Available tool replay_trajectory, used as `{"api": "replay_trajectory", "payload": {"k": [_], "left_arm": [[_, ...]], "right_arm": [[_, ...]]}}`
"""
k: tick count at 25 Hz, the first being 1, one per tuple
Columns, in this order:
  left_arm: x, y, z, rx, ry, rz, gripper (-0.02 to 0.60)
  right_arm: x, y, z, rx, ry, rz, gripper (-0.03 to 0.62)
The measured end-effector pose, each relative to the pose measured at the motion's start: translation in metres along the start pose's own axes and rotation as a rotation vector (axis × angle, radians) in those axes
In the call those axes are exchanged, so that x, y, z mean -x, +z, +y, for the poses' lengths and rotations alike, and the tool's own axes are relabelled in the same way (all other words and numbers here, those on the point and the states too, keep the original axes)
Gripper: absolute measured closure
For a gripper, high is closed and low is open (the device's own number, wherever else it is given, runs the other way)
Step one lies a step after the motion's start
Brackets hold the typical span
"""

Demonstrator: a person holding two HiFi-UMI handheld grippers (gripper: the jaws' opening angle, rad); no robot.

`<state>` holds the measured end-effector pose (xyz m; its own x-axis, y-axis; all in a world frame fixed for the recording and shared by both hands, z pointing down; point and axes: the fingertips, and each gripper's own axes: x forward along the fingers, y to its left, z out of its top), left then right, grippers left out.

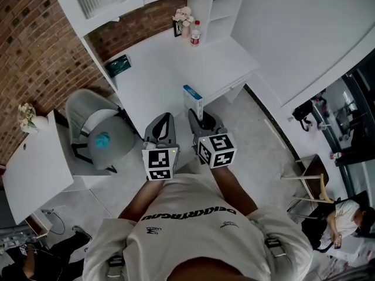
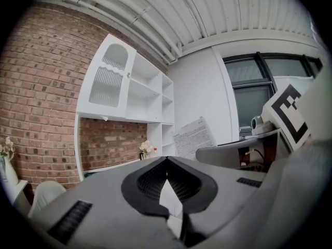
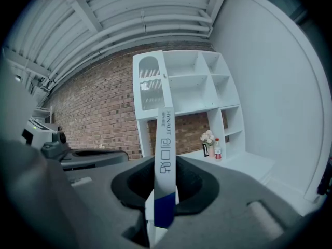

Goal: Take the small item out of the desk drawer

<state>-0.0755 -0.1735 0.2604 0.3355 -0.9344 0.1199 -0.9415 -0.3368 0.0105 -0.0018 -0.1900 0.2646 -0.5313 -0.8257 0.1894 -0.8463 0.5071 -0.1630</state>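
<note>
In the head view my right gripper (image 1: pixel 198 120) is shut on a small white box with a blue end (image 1: pixel 193 100), held upright in the air in front of the white desk (image 1: pixel 158 75). The right gripper view shows the same box (image 3: pixel 164 139) standing edge-on between the pads of that gripper (image 3: pixel 165 162), its printed side rising above them. My left gripper (image 1: pixel 165 119) hovers just left of it, jaws together and holding nothing. In its own view the left gripper (image 2: pixel 166 161) has its tips meeting. No open drawer shows in any view.
A grey chair (image 1: pixel 98 134) with a teal thing on its seat stands left of the desk. On the desk lie a green pack (image 1: pixel 119 66), a flower vase (image 1: pixel 184 20) and a bottle (image 1: pixel 195 34). White shelves (image 3: pixel 197 92) rise behind. A wooden chair (image 1: pixel 310 180) and a seated person (image 1: pixel 350 216) are at right.
</note>
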Motion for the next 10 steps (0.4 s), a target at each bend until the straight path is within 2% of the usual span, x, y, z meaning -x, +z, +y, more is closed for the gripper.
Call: {"api": "replay_trajectory", "payload": {"k": [10], "left_arm": [[-0.0066, -0.0026, 0.0012, 0.0, 0.006, -0.003, 0.583]], "right_arm": [[-0.0045, -0.0003, -0.0063, 0.004, -0.003, -0.011, 0.521]]}}
